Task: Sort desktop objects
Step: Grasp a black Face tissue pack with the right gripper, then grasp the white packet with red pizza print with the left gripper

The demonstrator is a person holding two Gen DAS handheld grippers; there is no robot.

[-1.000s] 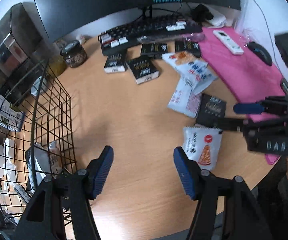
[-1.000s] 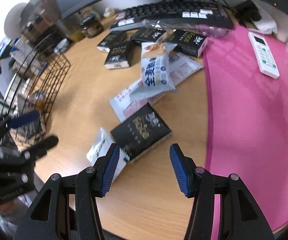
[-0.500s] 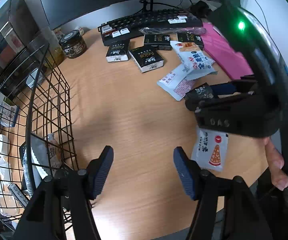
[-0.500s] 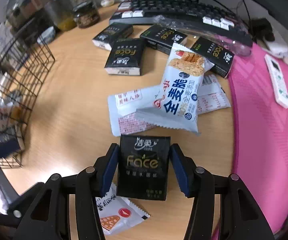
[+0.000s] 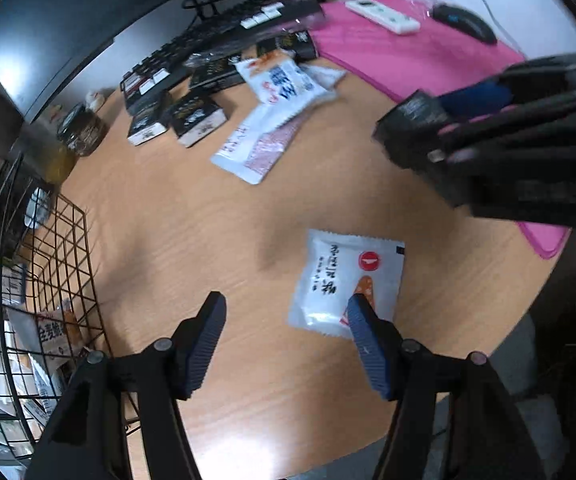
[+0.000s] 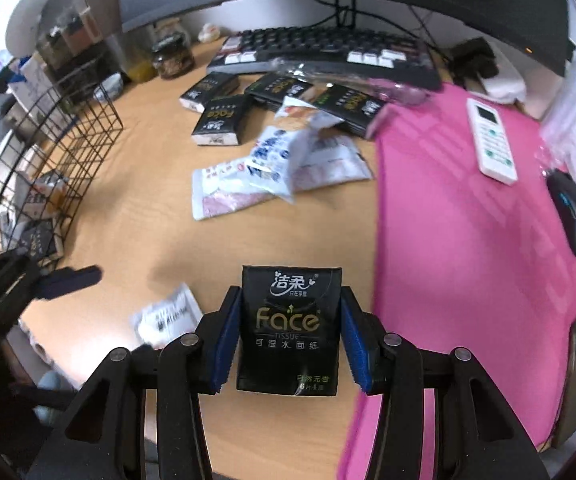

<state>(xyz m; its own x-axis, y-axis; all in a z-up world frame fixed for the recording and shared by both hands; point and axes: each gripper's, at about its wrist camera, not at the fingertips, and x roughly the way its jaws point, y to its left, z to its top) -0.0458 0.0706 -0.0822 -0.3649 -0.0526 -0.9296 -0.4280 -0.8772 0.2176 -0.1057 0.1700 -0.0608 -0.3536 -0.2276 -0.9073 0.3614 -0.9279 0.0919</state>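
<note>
Right gripper (image 6: 290,334) has its fingers clamped on the black Face tissue pack (image 6: 290,328), long axis pointing away, lifted off the bench (image 6: 136,216). The wire basket (image 6: 48,152) sits far left, open wood between. Left gripper (image 5: 284,336) hangs open, nearer the basket, right finger over the white snack sachet (image 5: 340,276)

A desk (image 6: 136,200) holds a keyboard (image 6: 328,54) at the far edge, boxes (image 6: 218,120) and packets (image 6: 264,164) scattered just before it. A mat (image 6: 468,240) lies right, bearing a remote (image 6: 492,140) and mouse (image 6: 572,210). A wire basket (image 6: 68,148) stands left. One packet (image 5: 346,282) lies near.
</note>
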